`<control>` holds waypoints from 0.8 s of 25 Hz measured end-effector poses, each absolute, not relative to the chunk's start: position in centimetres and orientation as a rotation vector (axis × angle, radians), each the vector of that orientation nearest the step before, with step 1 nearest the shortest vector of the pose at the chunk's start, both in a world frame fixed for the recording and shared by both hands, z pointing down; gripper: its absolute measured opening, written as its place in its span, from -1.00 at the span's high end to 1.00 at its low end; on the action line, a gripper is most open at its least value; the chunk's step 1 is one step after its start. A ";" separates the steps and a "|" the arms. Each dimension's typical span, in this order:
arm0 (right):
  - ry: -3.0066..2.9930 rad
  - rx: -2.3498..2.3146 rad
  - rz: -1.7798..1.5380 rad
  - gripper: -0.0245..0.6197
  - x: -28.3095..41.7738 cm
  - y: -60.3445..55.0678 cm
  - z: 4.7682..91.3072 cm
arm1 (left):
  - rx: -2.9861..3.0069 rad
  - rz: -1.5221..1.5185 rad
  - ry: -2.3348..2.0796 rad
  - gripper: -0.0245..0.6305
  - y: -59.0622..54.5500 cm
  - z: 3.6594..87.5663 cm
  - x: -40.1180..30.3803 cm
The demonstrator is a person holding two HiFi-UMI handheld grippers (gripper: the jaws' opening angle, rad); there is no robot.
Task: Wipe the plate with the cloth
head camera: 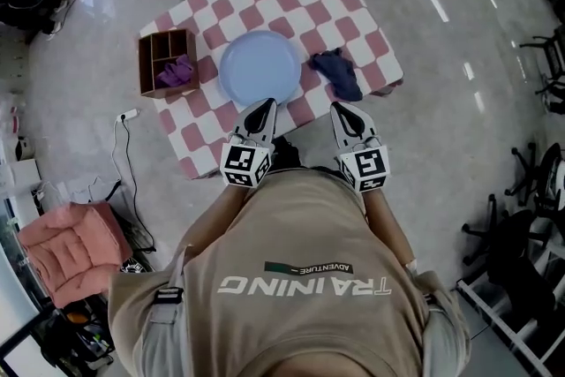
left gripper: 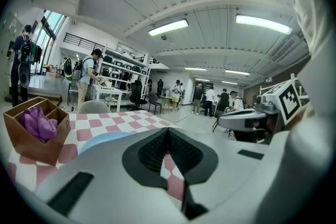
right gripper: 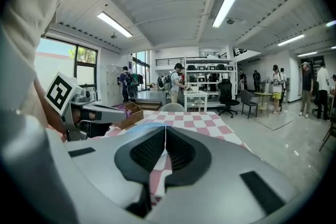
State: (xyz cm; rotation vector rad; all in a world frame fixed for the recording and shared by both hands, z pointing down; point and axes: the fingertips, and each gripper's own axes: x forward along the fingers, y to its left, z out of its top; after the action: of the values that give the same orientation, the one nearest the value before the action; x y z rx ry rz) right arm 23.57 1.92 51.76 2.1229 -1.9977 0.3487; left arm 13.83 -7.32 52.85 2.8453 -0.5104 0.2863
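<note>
A round light-blue plate lies on a table under a pink-and-white checked cover. To the plate's right a crumpled dark-blue cloth rests on the cover. My left gripper hovers at the table's near edge, just short of the plate's rim, jaws shut and empty. In the left gripper view the closed tips of the left gripper point over the plate. My right gripper sits a little short of the dark cloth, also shut with nothing in it; the right gripper shows its jaws meeting.
A wooden divided box holding a purple cloth stands left of the plate. A pink cushioned seat and a cable lie on the floor at left. Office chairs stand at right. People and shelving fill the far room.
</note>
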 end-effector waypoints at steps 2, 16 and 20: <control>-2.011 2.100 0.333 0.87 23.9 0.0 51.3 | 2.843 0.275 -0.522 0.89 -8.8 52.7 14.0; -2.137 1.839 0.302 0.87 23.5 -9.5 51.9 | 2.737 0.199 -0.836 0.89 -16.6 52.8 9.7; -2.192 1.783 0.325 0.87 24.1 -10.3 52.1 | 2.674 0.187 -0.901 0.89 -16.8 52.8 9.1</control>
State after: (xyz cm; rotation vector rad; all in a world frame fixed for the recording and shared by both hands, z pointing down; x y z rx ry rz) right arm 24.11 -10.28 52.12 1.7831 -2.1916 0.3251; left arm 9.09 -16.76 52.79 2.6739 -0.9015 0.1869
